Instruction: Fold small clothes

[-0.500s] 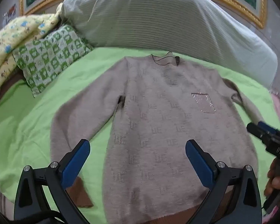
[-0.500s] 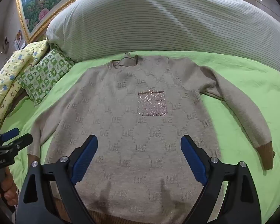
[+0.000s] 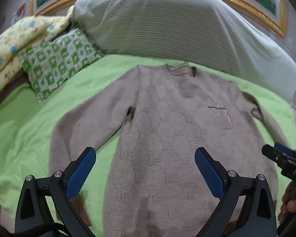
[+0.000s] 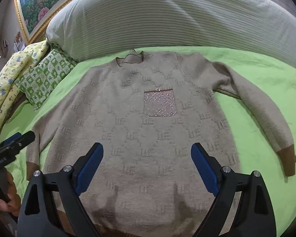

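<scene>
Nearest in the left wrist view, the left gripper (image 3: 145, 169) hangs with its jaws wide and nothing between them, above the lower part of a sweater (image 3: 173, 138). The right gripper (image 4: 147, 165) hangs likewise over the sweater's lower front, jaws spread wide and bare, its blue pads (image 4: 89, 165) casting two dark shadows on the knit below. Each gripper shows at the edge of the other's view, gripped by a hand (image 3: 290, 205).

The sweater is beige with a raised letter pattern and lies flat, front up, on a green sheet (image 4: 266, 98) covering the bed. Its brown hem sits closest to the cameras and its collar (image 4: 131, 58) points away. A shiny pocket (image 4: 159, 103) sits on the chest. One sleeve (image 4: 264, 114) angles out and down to a brown cuff (image 4: 287, 163) on the sheet; the other sleeve (image 3: 84, 126) runs down beside the body, its brown cuff partly hidden behind the left gripper.

Beyond the collar lies a large striped pillow (image 4: 167, 19). Left of it rest a green checked cushion (image 3: 59, 63) and a yellow printed quilt (image 3: 17, 43). Farthest back, a gold-framed picture (image 4: 35, 6) hangs on the wall.
</scene>
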A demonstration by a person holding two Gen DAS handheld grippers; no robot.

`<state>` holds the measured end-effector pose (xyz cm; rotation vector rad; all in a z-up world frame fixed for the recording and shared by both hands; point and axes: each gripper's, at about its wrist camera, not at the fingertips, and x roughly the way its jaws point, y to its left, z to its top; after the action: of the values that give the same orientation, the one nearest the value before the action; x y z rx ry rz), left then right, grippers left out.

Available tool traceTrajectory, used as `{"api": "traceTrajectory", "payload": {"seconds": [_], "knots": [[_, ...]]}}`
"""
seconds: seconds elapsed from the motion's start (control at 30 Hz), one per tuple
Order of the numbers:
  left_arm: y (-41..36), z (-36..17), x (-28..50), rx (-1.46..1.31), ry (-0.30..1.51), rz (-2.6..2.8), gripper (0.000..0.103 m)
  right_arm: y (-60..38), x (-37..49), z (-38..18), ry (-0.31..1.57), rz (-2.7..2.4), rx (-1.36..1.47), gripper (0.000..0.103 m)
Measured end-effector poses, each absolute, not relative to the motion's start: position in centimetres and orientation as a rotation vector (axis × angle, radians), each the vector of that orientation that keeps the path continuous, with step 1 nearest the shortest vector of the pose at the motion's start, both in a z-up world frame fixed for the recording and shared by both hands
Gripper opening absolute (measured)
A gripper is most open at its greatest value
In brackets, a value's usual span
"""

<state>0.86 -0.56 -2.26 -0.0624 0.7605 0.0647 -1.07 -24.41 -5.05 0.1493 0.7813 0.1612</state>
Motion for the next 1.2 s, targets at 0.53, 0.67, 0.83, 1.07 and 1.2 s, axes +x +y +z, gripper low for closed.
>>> {"api": "traceTrajectory", "payload": {"seconds": [0.53,0.67,0.83,1.07,1.2], "knots": [[-1.6,-2.5,1.5,-0.016,0.783,0.056,0.101,-24.4,-0.9,-5.8,0.795,0.154,0.167,0.091],[-1.7,-2.3,1.7,-0.01,0.782,0.061,0.101,-24.4,-0.9,-5.8,0.792,0.153,0.165,0.091],[-1.8,-2.4,1.8,-0.01,0.789,0.075,0.101,-24.3,-1.2,-5.8,0.786,0.155,0.164,0.091],[-1.9,-2.7,1.6,-0.004,0.799,0.09,0.101,-24.2,-1.5,-6.1,0.79,0.165,0.161,0.091],[-2.0,-2.8,1.7,0.0,0.807,0.102,0.101,-24.2,-1.6,-6.1,0.788,0.167,0.159,0.091]]}}
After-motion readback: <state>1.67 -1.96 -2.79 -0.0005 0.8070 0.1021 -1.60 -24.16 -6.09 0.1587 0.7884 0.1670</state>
